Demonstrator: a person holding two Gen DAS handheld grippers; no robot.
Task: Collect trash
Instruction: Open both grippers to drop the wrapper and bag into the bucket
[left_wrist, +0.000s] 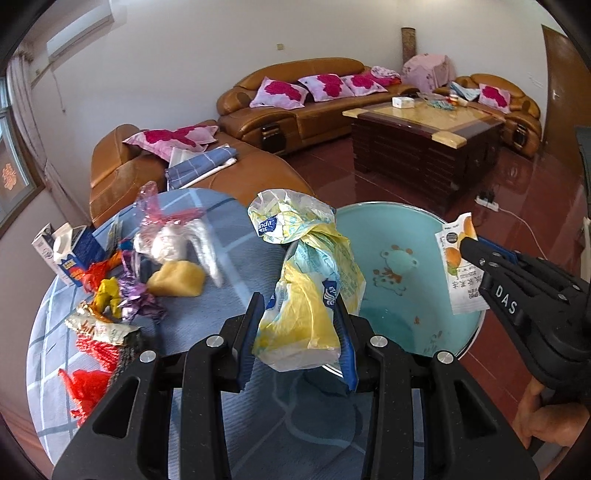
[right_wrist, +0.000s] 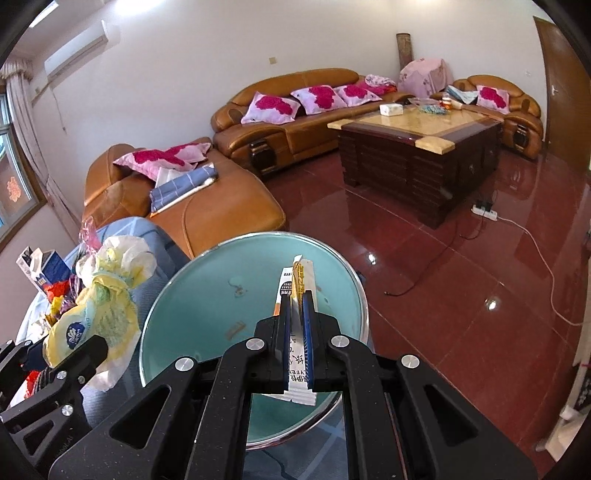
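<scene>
- Two pieces in hand: left fingers (left_wrist: 301, 328) clamp the knotted yellow bag (left_wrist: 306, 295); right fingers (right_wrist: 295, 328) pinch shut on a flat sachet (right_wrist: 299, 280).
- Both over the empty teal basin (left_wrist: 402, 236) at the table's (left_wrist: 229, 236) right edge.
- Left: wrappers (left_wrist: 110, 299), carton (left_wrist: 70, 254) still on the table.

left hand-held gripper (left_wrist: 300, 325) | clamps tissue pack wrapper (left_wrist: 306, 280) | beside basin (left_wrist: 402, 236)

Teal basin (left_wrist: 402, 236) with cartoon print, yellow-and-white crumpled bag (left_wrist: 306, 295), blue checked tablecloth (left_wrist: 229, 240), black claws
</scene>
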